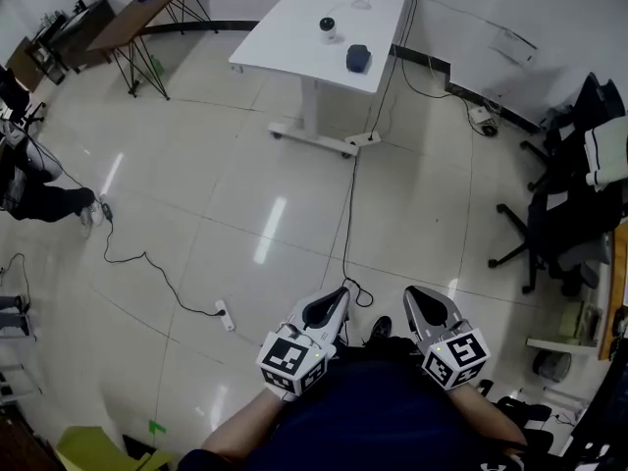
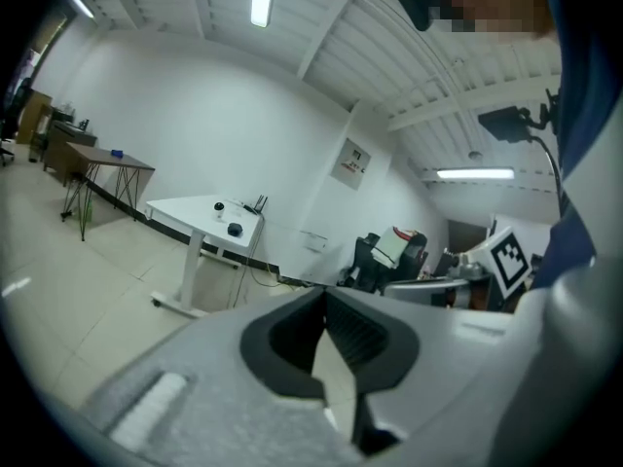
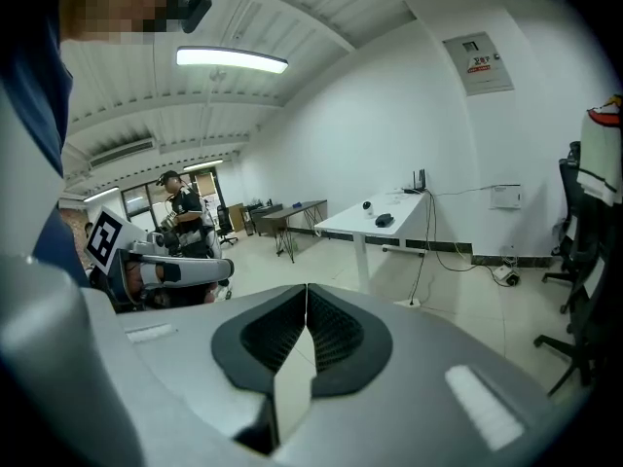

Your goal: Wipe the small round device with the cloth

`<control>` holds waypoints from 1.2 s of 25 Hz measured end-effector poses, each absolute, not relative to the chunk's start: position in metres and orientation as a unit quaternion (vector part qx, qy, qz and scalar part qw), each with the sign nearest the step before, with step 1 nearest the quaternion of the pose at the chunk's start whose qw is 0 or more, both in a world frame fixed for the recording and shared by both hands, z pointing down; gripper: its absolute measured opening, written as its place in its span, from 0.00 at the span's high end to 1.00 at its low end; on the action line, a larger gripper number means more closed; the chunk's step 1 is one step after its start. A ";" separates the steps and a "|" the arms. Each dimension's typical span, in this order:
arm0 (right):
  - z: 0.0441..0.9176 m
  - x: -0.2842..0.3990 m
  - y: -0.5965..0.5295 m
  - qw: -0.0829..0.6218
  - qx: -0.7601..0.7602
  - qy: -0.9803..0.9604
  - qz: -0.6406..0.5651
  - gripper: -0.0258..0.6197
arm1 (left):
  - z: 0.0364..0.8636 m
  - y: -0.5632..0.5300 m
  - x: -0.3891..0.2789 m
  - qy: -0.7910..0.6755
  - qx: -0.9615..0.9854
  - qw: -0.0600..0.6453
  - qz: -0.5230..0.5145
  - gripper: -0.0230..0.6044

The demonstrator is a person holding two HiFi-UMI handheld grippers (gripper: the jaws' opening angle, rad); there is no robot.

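"Down by my lap, how do the tools stand?"

"I see my left tool [image 1: 342, 292] and right tool [image 1: 411, 291] both pressed together, pinching nothing. Well ahead, across the pale tiled floor [image 1: 245, 194], the small round white device [image 1: 327, 27] stands on the white bench [image 1: 285, 37], near the dark cloth [image 1: 358, 58]."

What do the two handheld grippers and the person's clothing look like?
Both the left gripper and the right gripper have light grey, tapering shells with black ribbed pads. Each carries a white cube with black square markers. The person wears a dark blue top.
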State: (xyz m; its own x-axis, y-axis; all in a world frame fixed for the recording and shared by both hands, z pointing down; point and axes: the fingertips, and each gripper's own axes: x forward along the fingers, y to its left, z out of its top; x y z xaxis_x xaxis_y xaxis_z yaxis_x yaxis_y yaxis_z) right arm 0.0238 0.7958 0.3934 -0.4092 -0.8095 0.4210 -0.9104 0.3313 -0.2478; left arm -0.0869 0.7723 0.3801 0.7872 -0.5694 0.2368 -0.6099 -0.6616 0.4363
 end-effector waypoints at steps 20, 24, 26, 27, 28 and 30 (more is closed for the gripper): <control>0.395 0.121 0.665 0.041 0.457 -0.856 0.237 0.94 | 0.366 0.668 0.012 -0.410 0.887 0.198 0.071 0.96; 0.399 0.139 0.652 0.039 0.441 -0.862 0.247 0.94 | 0.366 0.660 0.025 -0.428 0.876 0.204 0.084 0.96; 0.403 0.144 0.646 0.039 0.436 -0.862 0.257 0.94 | 0.370 0.656 0.027 -0.434 0.872 0.209 0.090 0.96; 0.406 0.144 0.643 0.040 0.433 -0.862 0.261 0.94 | 0.372 0.653 0.027 -0.438 0.870 0.208 0.092 0.96; 0.408 0.144 0.640 0.041 0.431 -0.862 0.264 0.94 | 0.372 0.649 0.025 -0.441 0.868 0.207 0.093 0.96; 0.410 0.141 0.632 0.044 0.429 -0.862 0.266 0.94 | 0.374 0.640 0.022 -0.444 0.866 0.209 0.094 0.96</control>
